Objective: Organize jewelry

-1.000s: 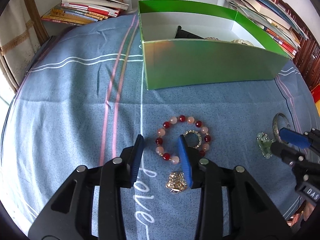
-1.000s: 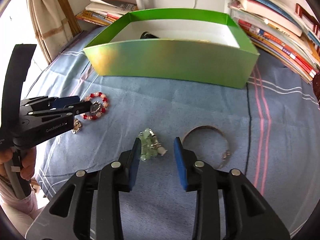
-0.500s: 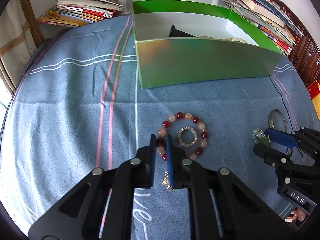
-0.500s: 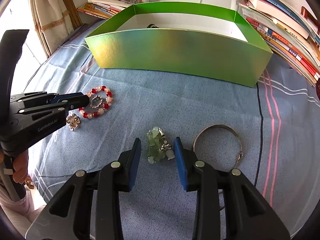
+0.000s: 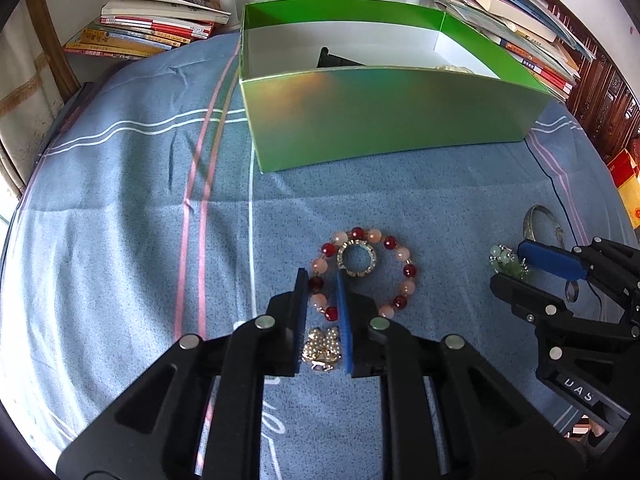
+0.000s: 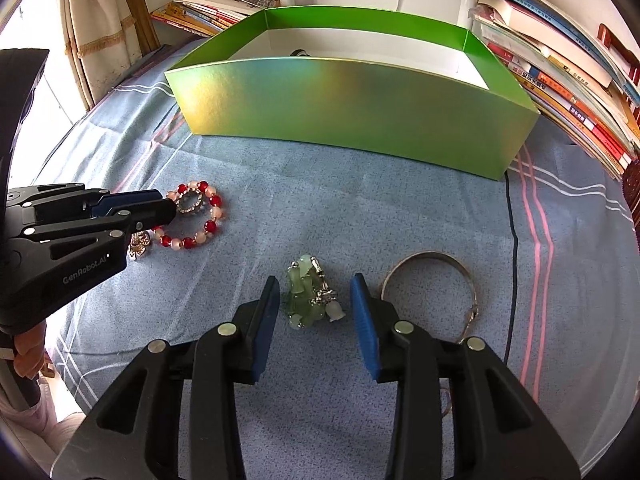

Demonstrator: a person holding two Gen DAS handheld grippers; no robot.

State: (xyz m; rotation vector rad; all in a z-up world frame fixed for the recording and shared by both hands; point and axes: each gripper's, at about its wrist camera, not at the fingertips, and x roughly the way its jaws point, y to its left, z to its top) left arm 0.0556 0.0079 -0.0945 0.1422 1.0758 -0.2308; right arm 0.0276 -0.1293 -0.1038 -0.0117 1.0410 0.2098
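Note:
A red and pink bead bracelet [image 5: 402,276] lies on the blue cloth with a sparkly ring [image 5: 357,258] inside its loop. My left gripper [image 5: 322,286] is shut on the bracelet's near-left beads; a gold flower brooch [image 5: 322,346] lies between its fingers lower down. The bracelet [image 6: 208,224] and the left gripper [image 6: 166,210] also show in the right wrist view. My right gripper [image 6: 314,294] is open around a green bead cluster [image 6: 308,296], its fingers apart from it. A silver bangle [image 6: 434,276] lies just to the right.
An open green box [image 6: 352,116] with a white inside stands behind the jewelry and holds a dark item [image 5: 336,60]. Stacks of books [image 6: 560,68] line the right and the back left [image 5: 148,28]. A curtain [image 6: 96,28] hangs at left.
My left gripper closed from wide open onto the bracelet's beads. My right gripper moved forward until its open fingers came around the green bead cluster.

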